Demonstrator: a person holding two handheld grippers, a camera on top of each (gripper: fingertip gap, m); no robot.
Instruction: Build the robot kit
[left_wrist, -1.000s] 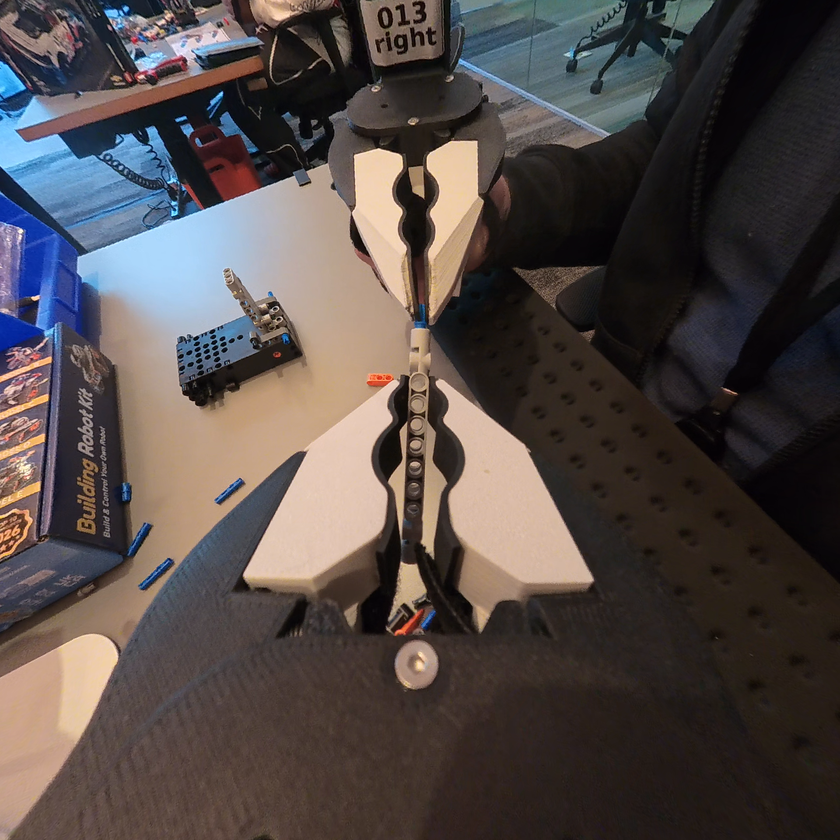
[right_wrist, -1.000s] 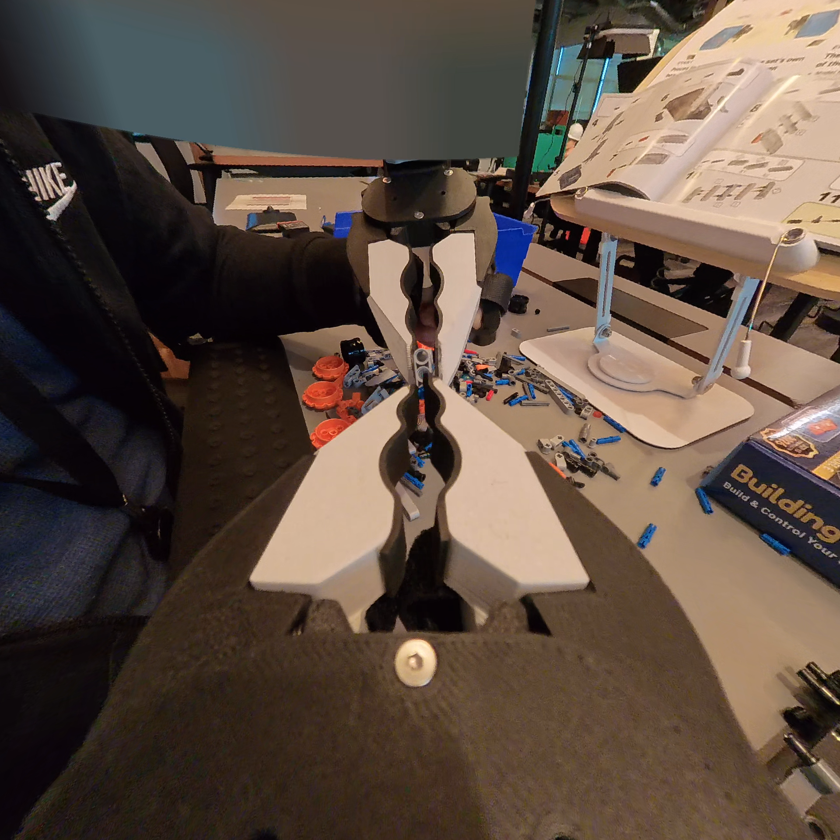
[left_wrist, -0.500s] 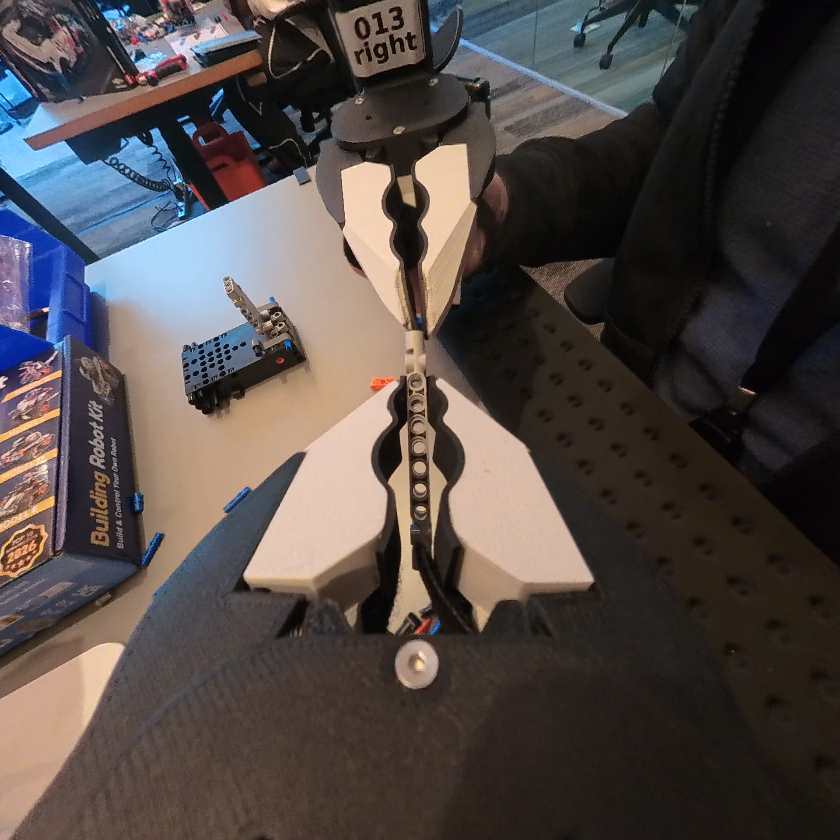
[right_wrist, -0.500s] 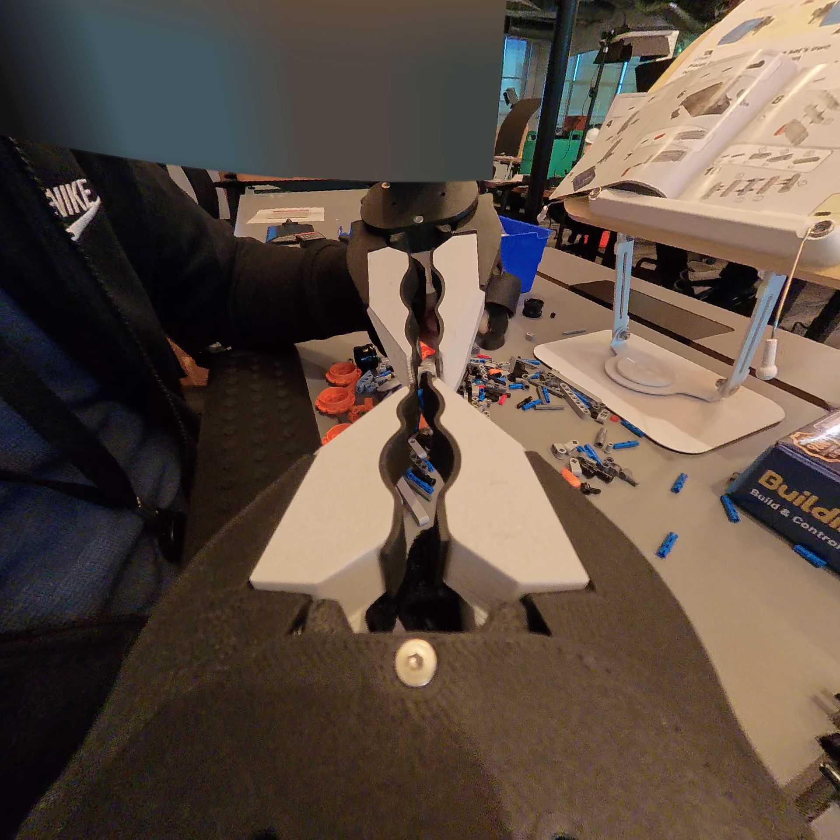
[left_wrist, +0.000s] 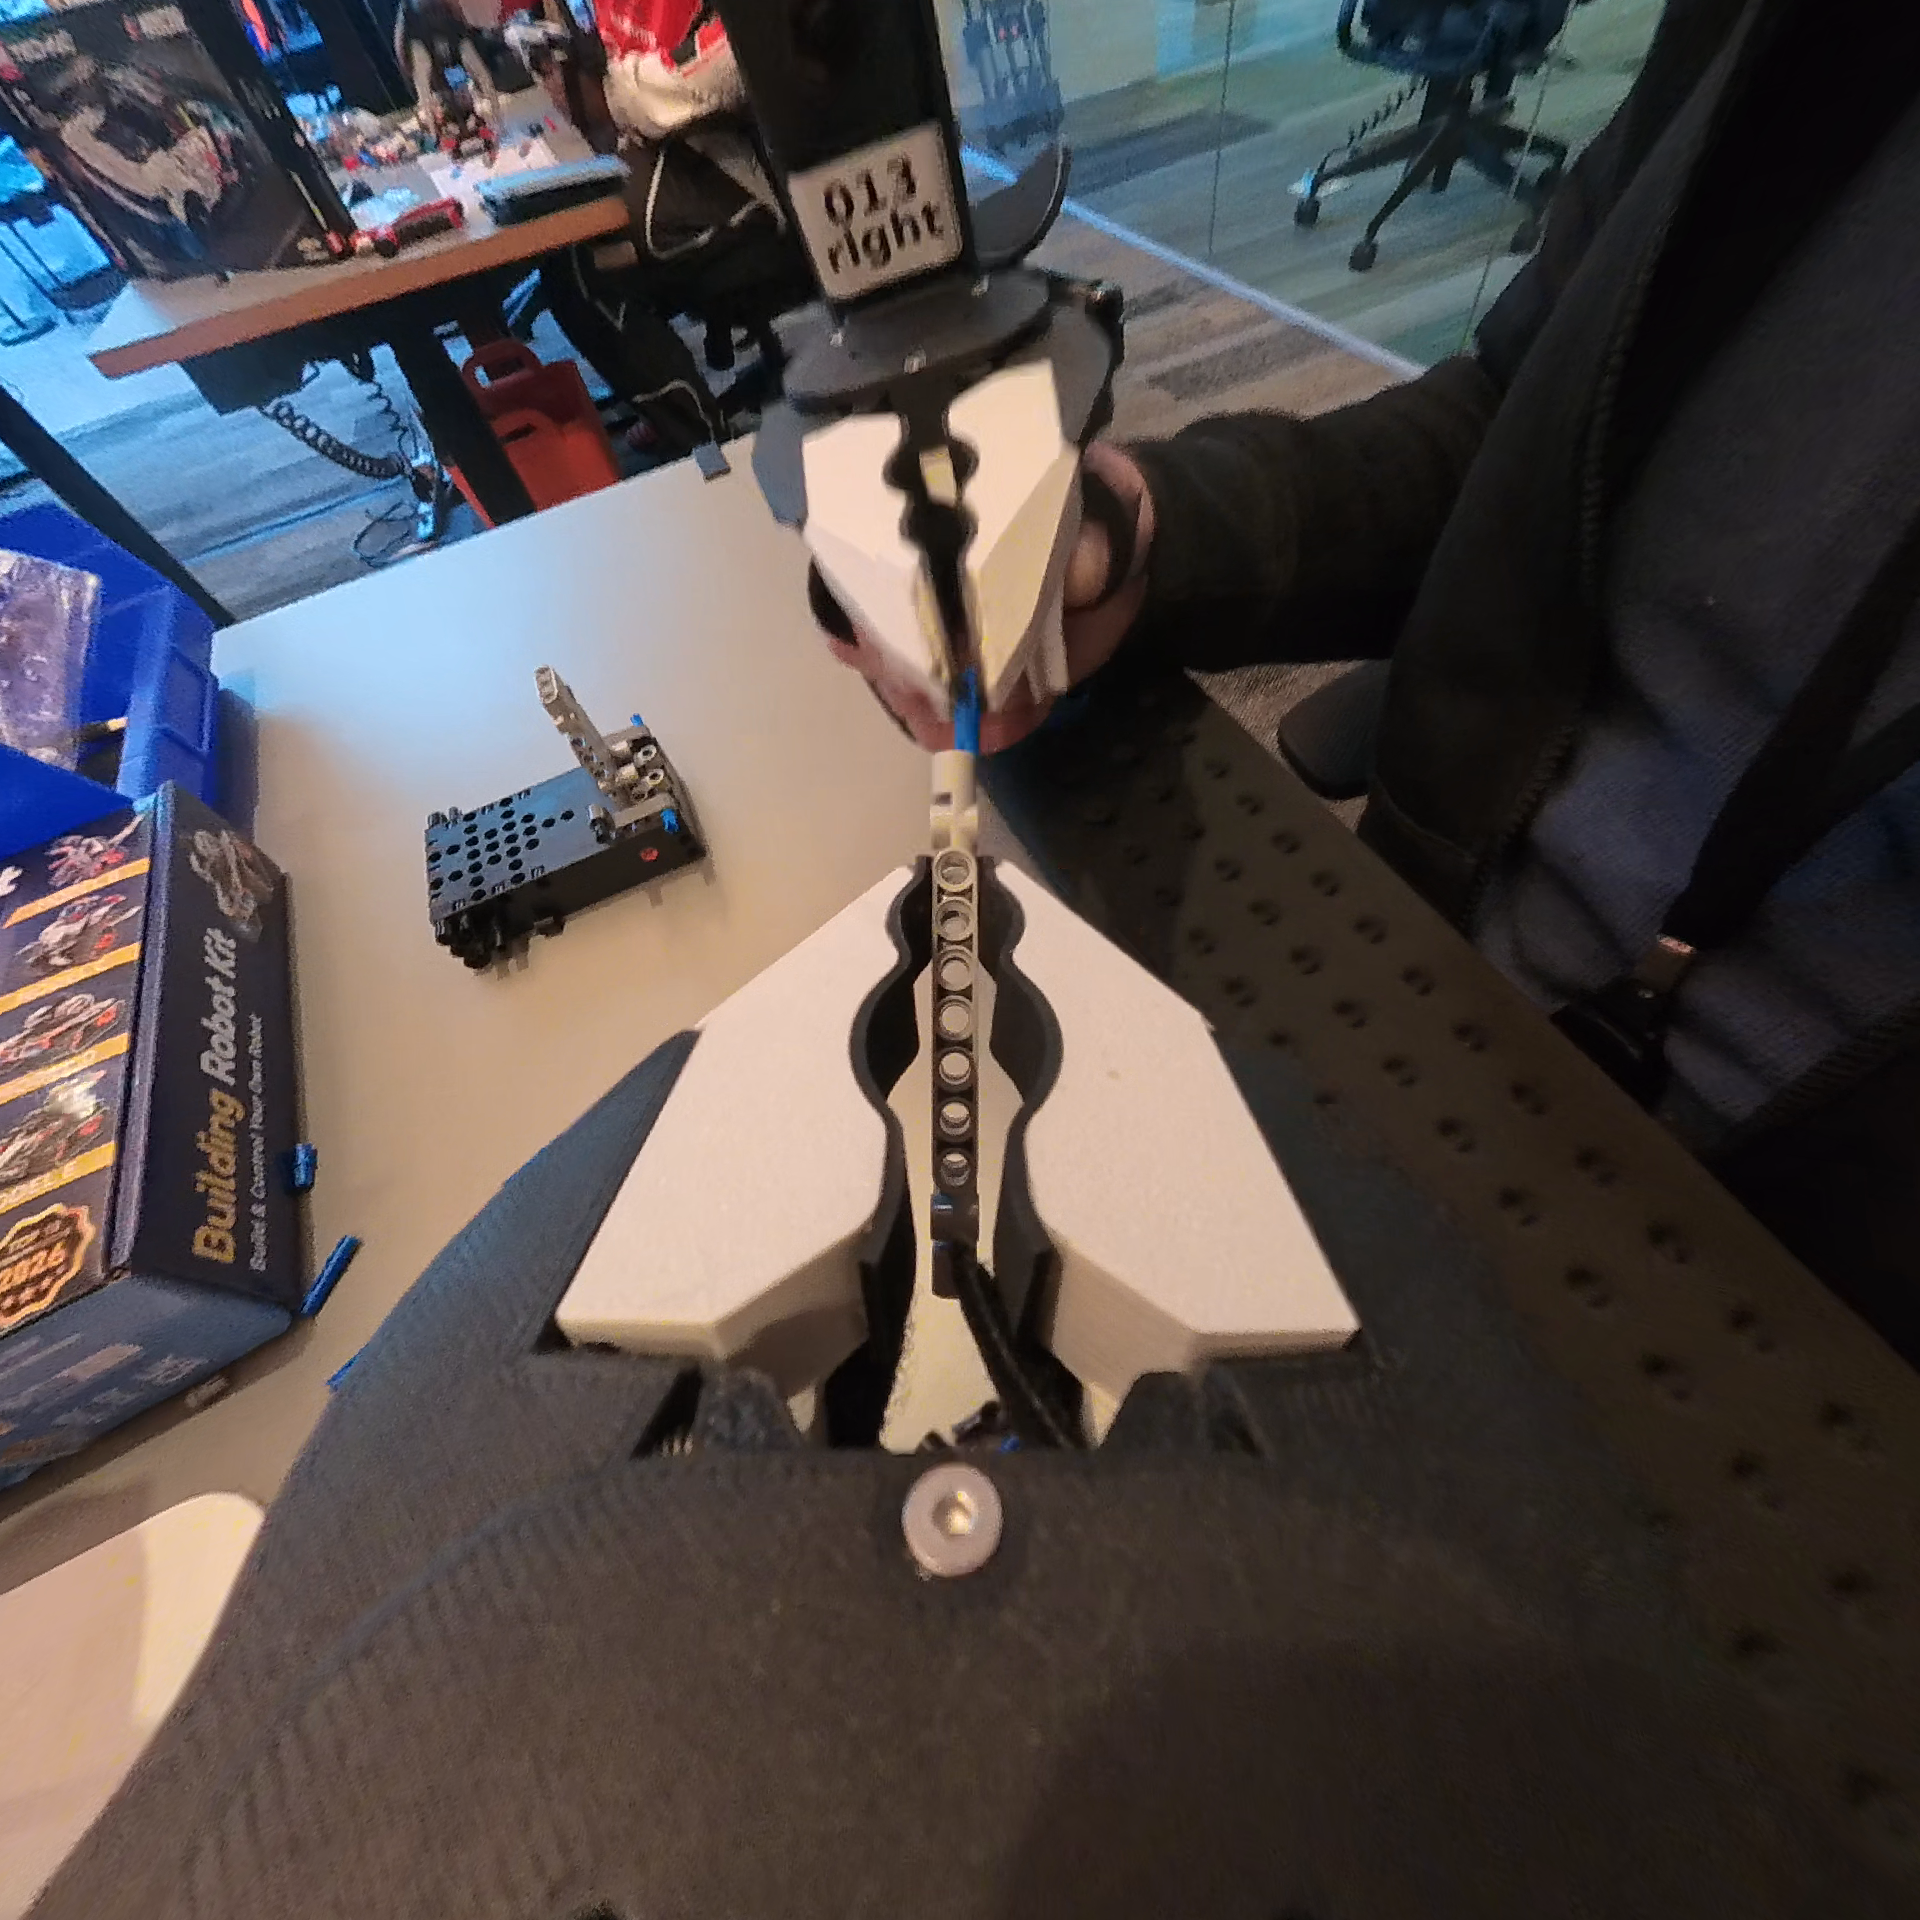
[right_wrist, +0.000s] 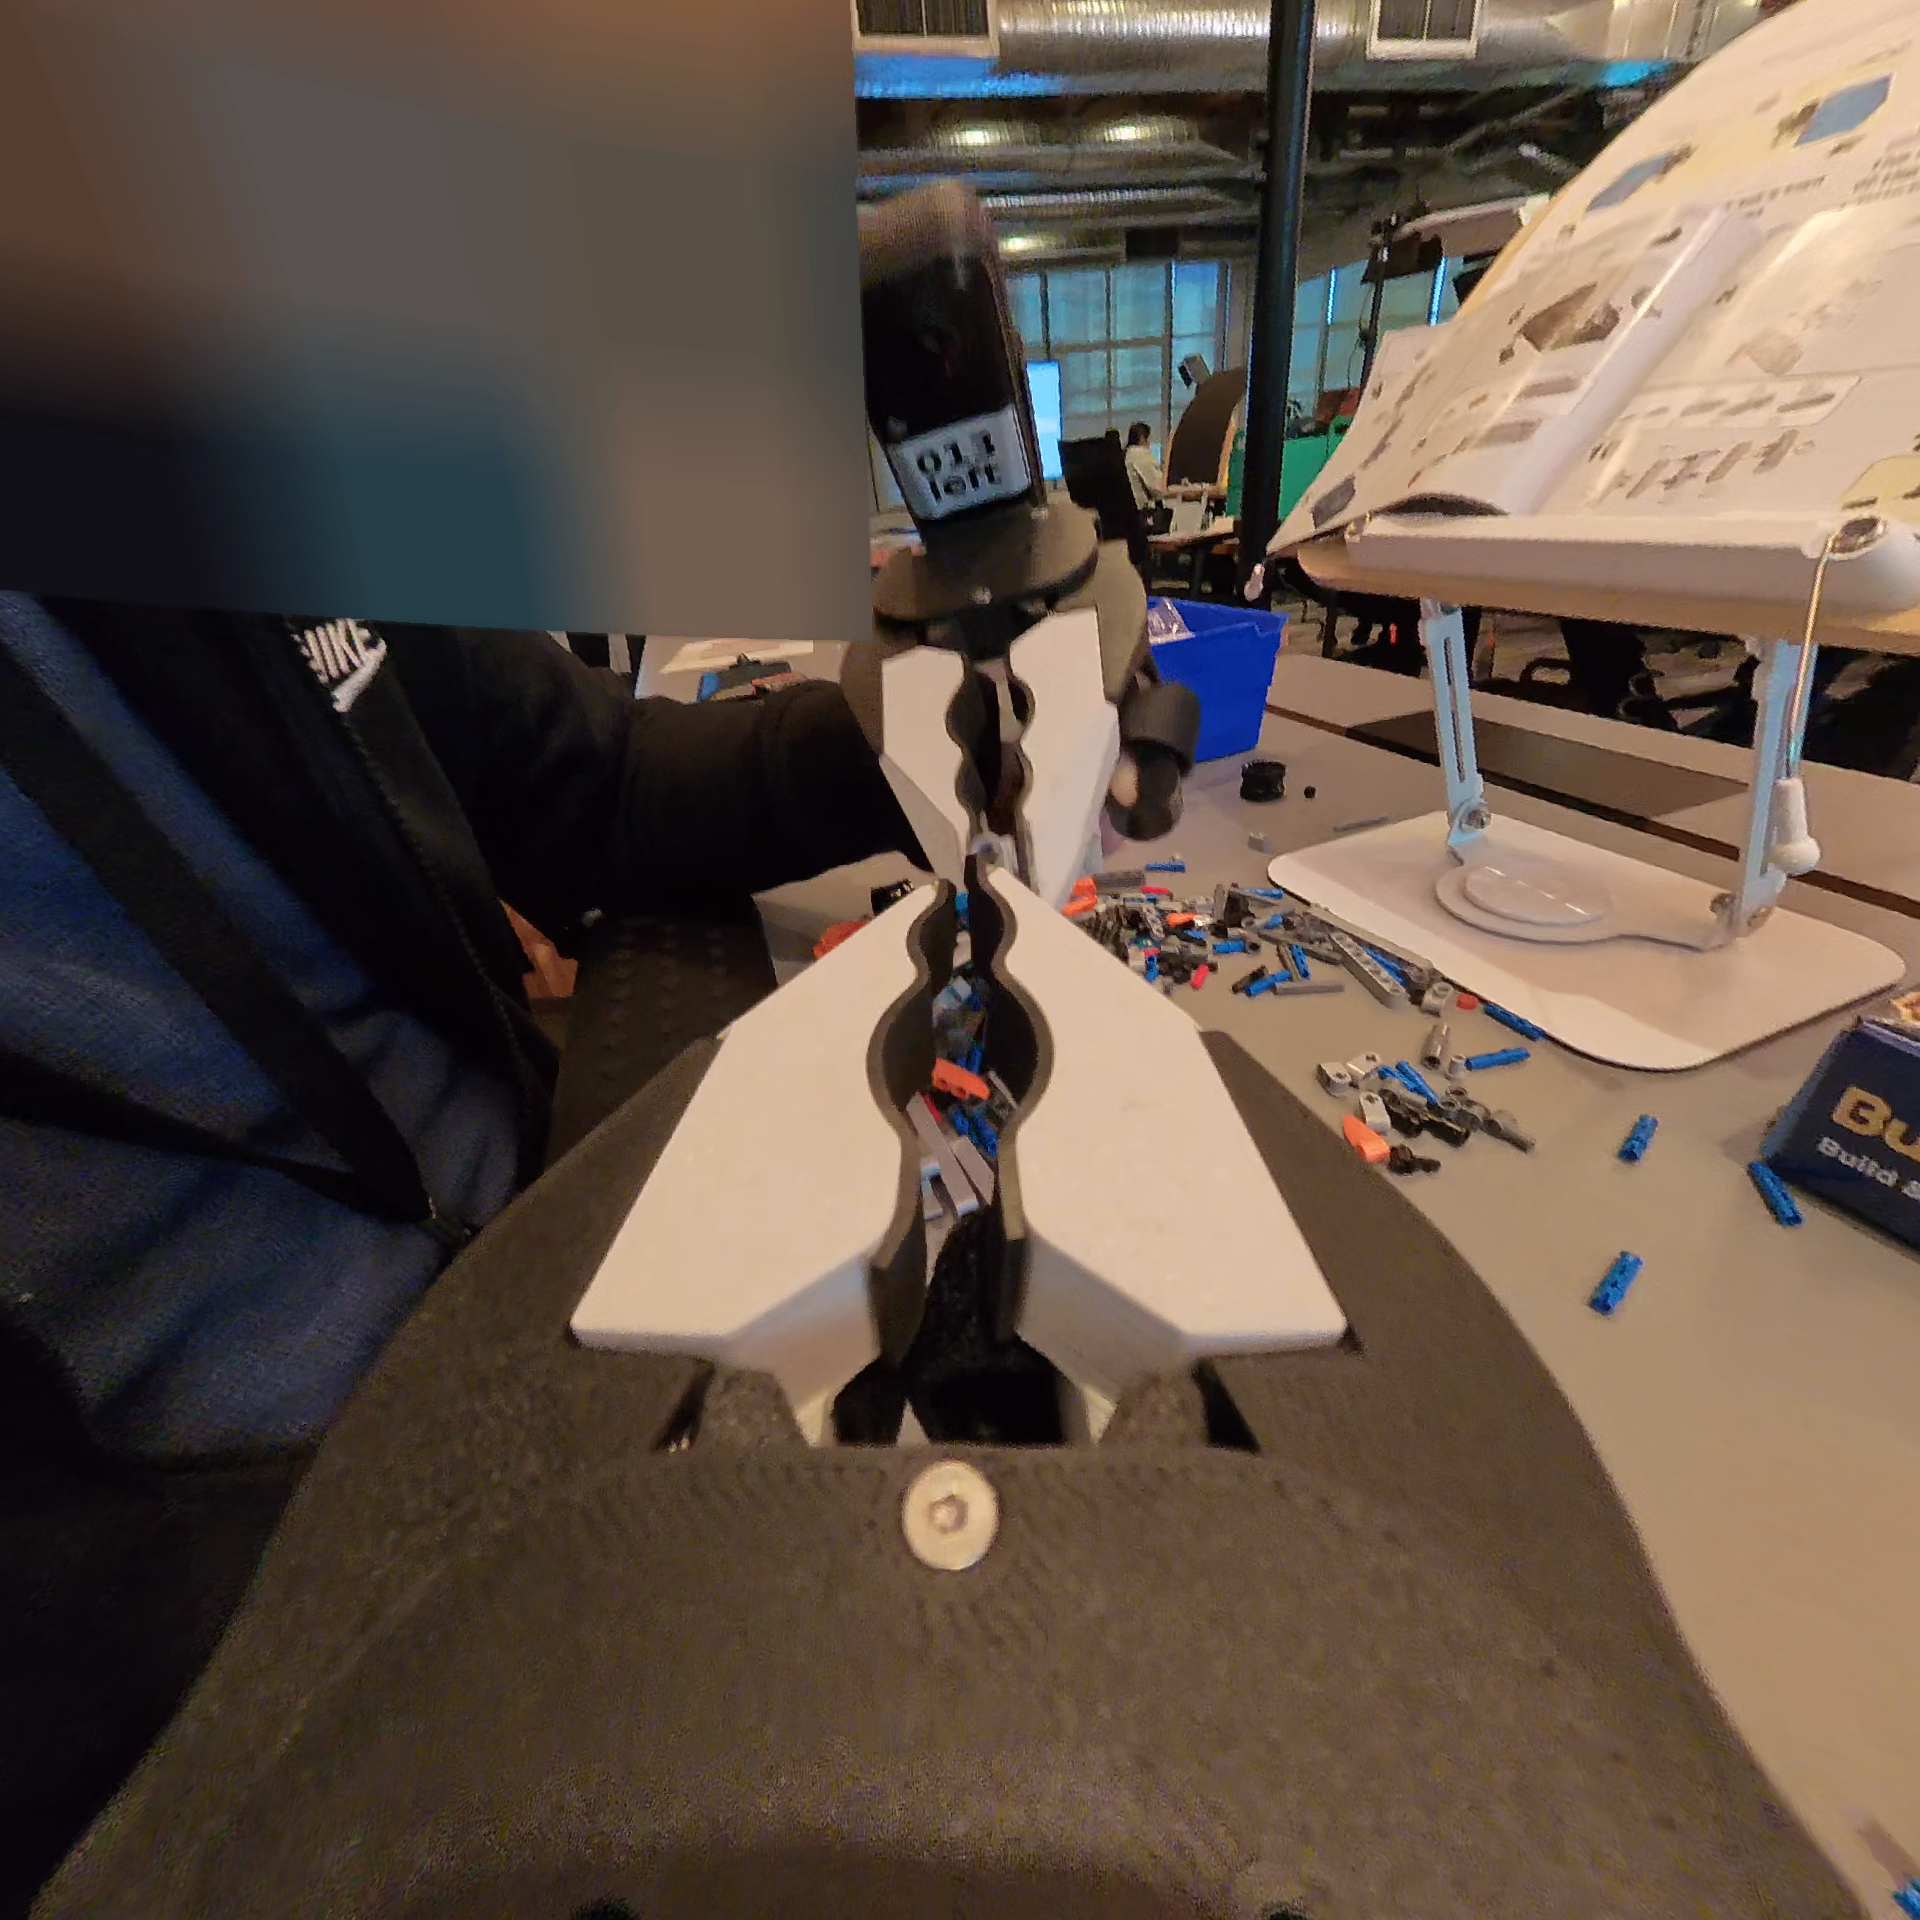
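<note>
Both grippers are lifting higher off the grey table (left_wrist: 540, 582) than a second ago, the right gripper (left_wrist: 961, 691) now blurring at twelve o'clock in the left wrist view. Largest first: the blue kit box (left_wrist: 125, 1091) is sitting at nine o'clock, the black perforated block (left_wrist: 551, 862) at ten, well apart from the action. Dead centre, the left gripper (left_wrist: 956, 883) is staying clamped on a long grey holed beam (left_wrist: 954, 1039), a white connector (left_wrist: 954, 805) poking out past its tips. Just beyond, the right gripper's fingers are pinched together on a small blue pin (left_wrist: 966, 707), which is meeting that connector. From the right wrist view, loose parts (right_wrist: 1278, 935) are scattering at two o'clock. Risk, as I judge it: a slight misalignment could pop the pin free, since so little of it is gripped.
</note>
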